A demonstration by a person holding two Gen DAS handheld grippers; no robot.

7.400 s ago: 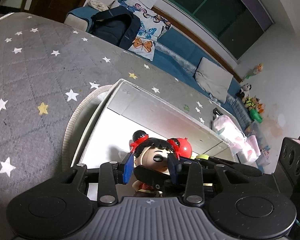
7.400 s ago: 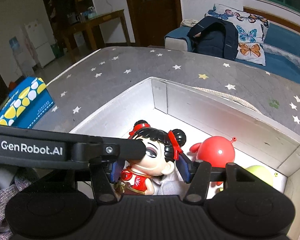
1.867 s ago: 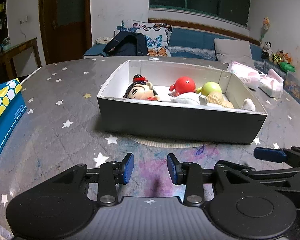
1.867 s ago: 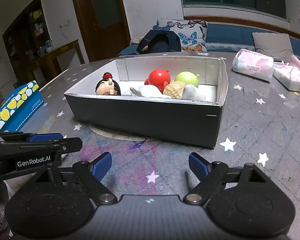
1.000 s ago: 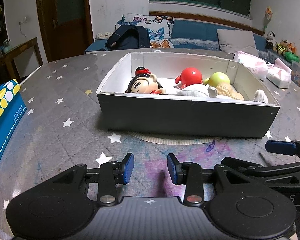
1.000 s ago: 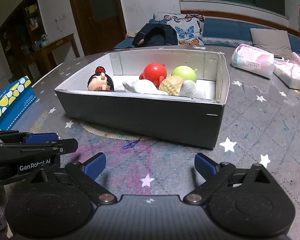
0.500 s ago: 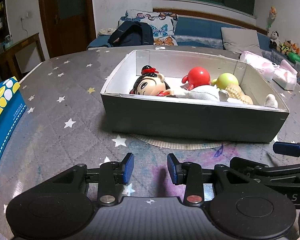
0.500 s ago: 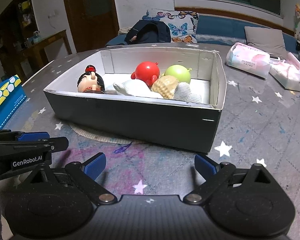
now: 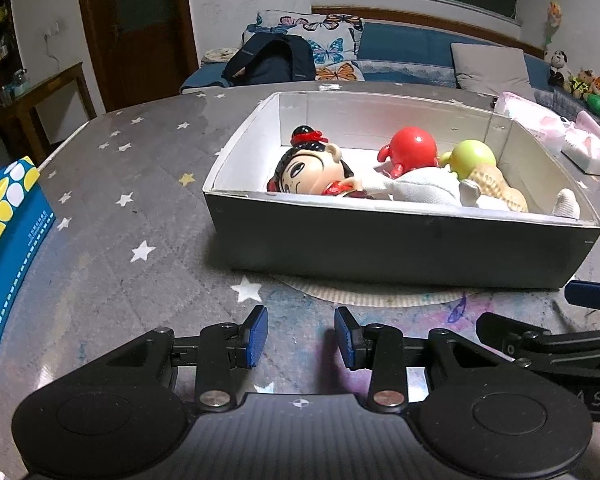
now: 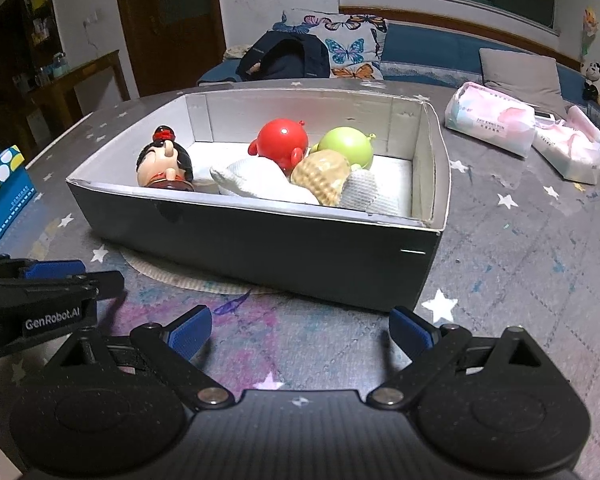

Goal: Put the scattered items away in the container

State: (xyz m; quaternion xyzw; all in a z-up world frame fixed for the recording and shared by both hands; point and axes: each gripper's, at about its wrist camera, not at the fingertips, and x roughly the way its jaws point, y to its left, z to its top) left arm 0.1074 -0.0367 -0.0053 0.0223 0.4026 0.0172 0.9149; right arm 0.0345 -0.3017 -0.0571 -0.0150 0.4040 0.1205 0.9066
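Toys gathered in grey cardboard box [image 9: 400,248], straight ahead of both empty tongs.
Long axis crosswise; left gripper [image 9: 300,338] parted narrowly, right gripper [image 10: 300,334] spread wide, neither nearer.

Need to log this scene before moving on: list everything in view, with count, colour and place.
box: one, dark outside, white inside, mid-table on a pale mat
doll: one, black hair with red bun, left end of box
red toy: one, red, back of box
green toy: one, green, beside the red toy
white cloth items: count unclear, white, front of box
tan knitted item: one, tan, among the cloth
tissue packs: two, pink-white, table right of box
blue carton: one, blue with yellow and white spots, table left
left hand-held gripper: one, black with blue pads, open, empty
right hand-held gripper: one, same colours, open, empty
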